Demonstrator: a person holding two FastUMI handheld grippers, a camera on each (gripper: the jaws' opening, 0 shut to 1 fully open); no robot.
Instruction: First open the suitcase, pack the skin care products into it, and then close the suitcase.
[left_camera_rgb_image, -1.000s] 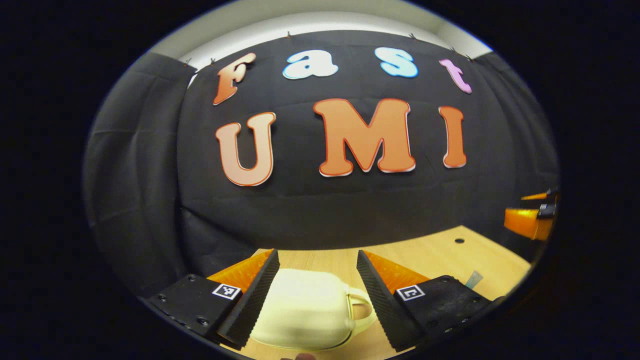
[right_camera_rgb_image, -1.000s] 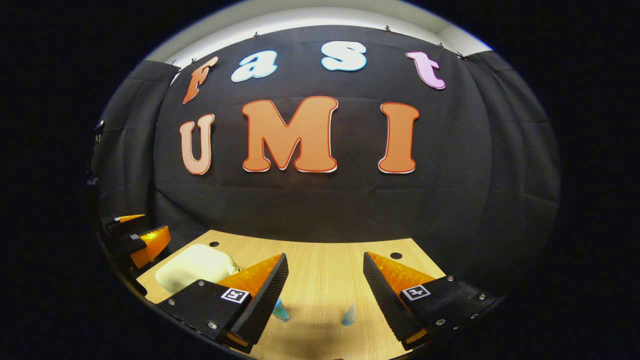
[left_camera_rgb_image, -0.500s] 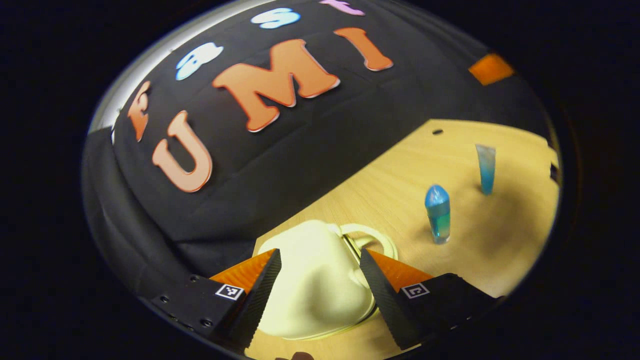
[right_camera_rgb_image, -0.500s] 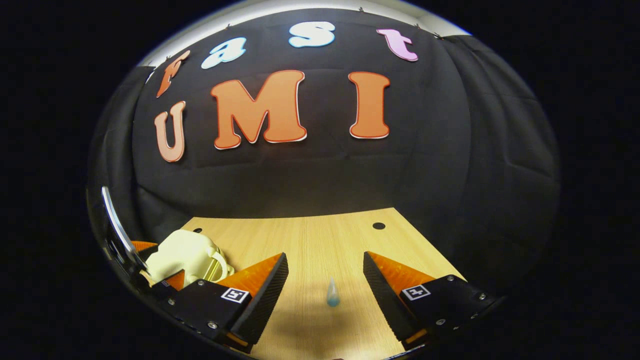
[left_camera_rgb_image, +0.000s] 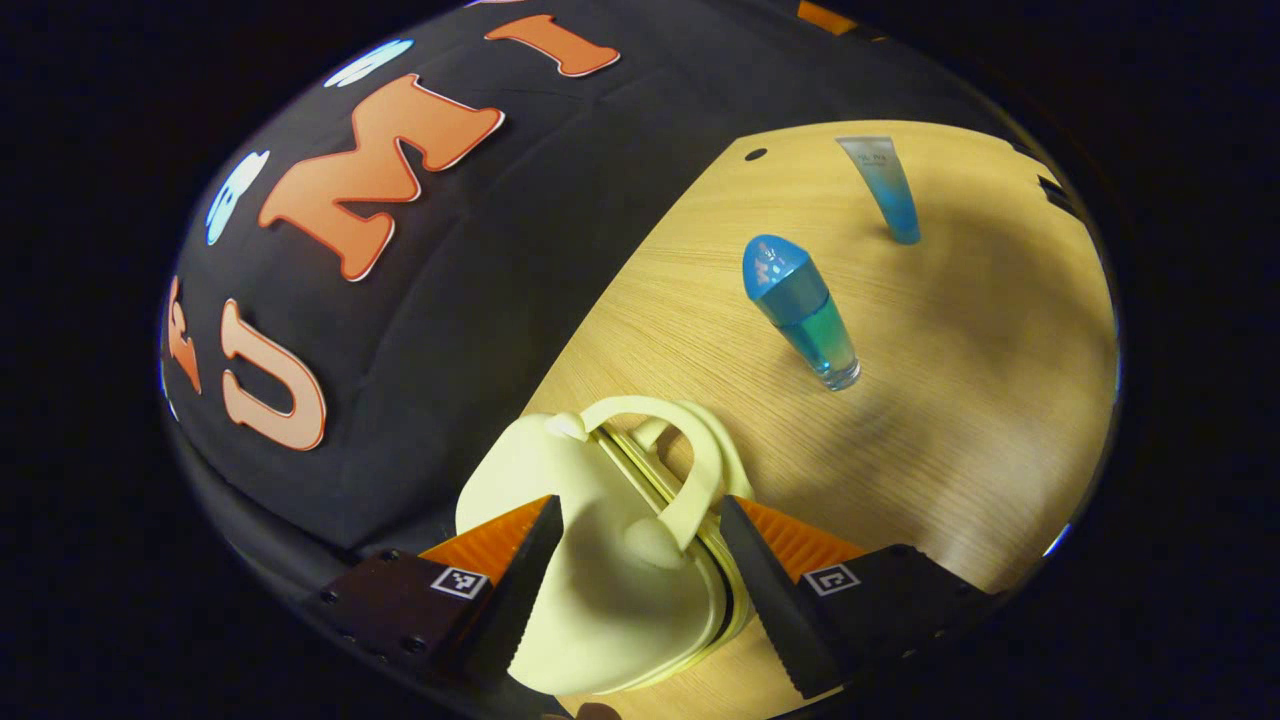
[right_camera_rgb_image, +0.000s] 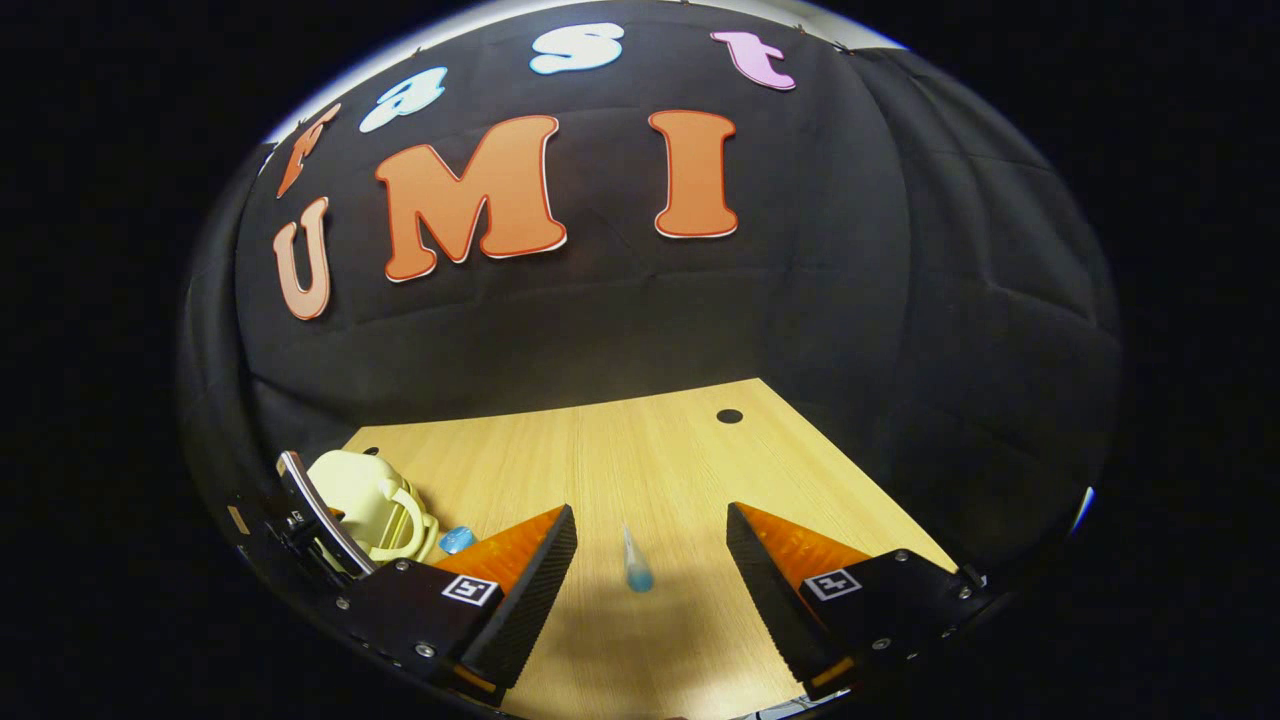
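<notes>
A small cream suitcase lies closed on the wooden table, its handle toward the table's middle. My left gripper is open, its fingers on either side of the case near the handle. Beyond it a blue bottle with a rounded cap stands upright, and a blue tube stands farther off. In the right gripper view my right gripper is open above the table with the tube between and beyond its fingers. The suitcase and the bottle's cap show at the left.
The left gripper's body rises at the left of the right gripper view, beside the suitcase. The table has a small hole near its far edge, where the black cloth wall begins.
The left gripper has tilted and rolled over the suitcase, bringing the handle, the bottle and the tube into its view. The right gripper has dipped and moved toward the tube.
</notes>
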